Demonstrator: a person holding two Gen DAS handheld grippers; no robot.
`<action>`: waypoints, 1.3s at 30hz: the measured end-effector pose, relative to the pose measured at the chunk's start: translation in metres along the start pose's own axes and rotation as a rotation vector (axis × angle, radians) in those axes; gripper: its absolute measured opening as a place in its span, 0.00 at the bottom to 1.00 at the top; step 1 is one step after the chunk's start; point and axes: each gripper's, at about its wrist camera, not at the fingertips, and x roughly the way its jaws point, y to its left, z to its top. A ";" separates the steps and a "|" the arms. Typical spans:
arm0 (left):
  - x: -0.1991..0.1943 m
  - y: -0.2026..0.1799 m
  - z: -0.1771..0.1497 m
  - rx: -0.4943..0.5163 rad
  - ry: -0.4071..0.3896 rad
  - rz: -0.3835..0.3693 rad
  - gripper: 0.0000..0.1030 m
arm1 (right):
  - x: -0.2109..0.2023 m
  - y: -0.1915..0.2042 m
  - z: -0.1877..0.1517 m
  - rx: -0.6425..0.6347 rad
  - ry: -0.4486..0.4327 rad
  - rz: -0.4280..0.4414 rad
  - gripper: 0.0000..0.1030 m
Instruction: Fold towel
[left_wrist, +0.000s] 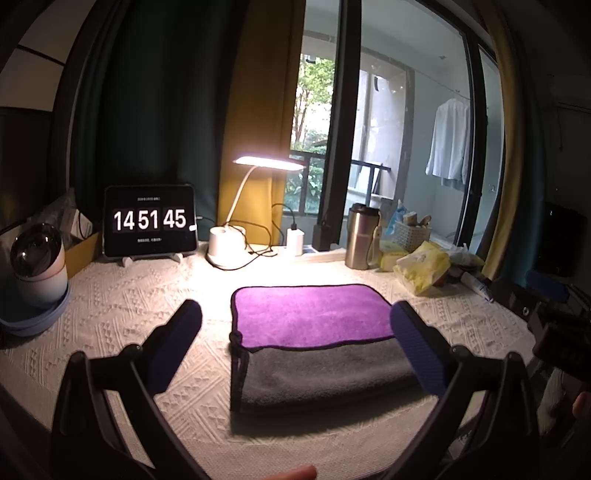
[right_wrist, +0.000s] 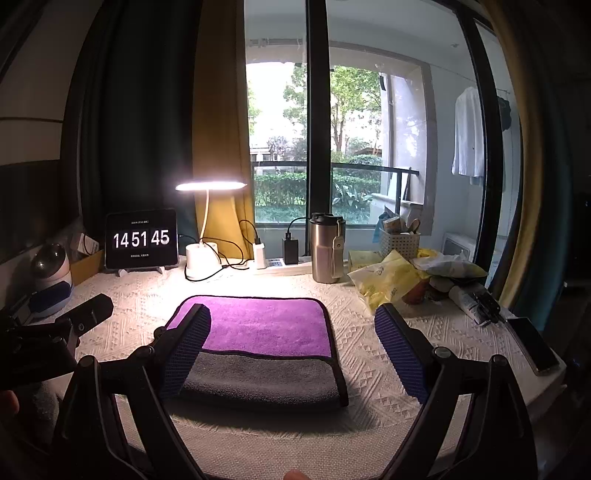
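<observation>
A folded towel (left_wrist: 314, 343), purple on top and grey below with black edging, lies flat on the white textured tablecloth (left_wrist: 122, 317). It also shows in the right wrist view (right_wrist: 266, 347). My left gripper (left_wrist: 295, 328) is open and empty, held above the table with the towel between its blue-padded fingers (left_wrist: 177, 339). My right gripper (right_wrist: 291, 336) is open and empty, its left finger (right_wrist: 188, 347) over the towel's left part. The right gripper's body shows at the right edge of the left wrist view (left_wrist: 554, 325).
At the back stand a tablet clock (left_wrist: 149, 220), a lit desk lamp (left_wrist: 229, 243), chargers (left_wrist: 295, 242), a steel tumbler (left_wrist: 362, 236), a white basket (left_wrist: 410, 232) and yellow packets (left_wrist: 424, 269). A round white device (left_wrist: 37, 266) is at the left. A phone (right_wrist: 535, 347) lies at the right.
</observation>
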 end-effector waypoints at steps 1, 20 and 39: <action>0.000 0.000 0.000 0.001 -0.001 0.001 1.00 | 0.000 0.000 0.000 0.000 0.000 0.000 0.90; 0.002 0.003 0.000 -0.008 -0.007 0.004 1.00 | 0.000 -0.002 -0.001 0.002 0.000 0.002 0.90; 0.000 0.006 0.001 -0.005 -0.012 0.010 1.00 | 0.000 -0.001 0.000 0.004 0.003 0.002 0.90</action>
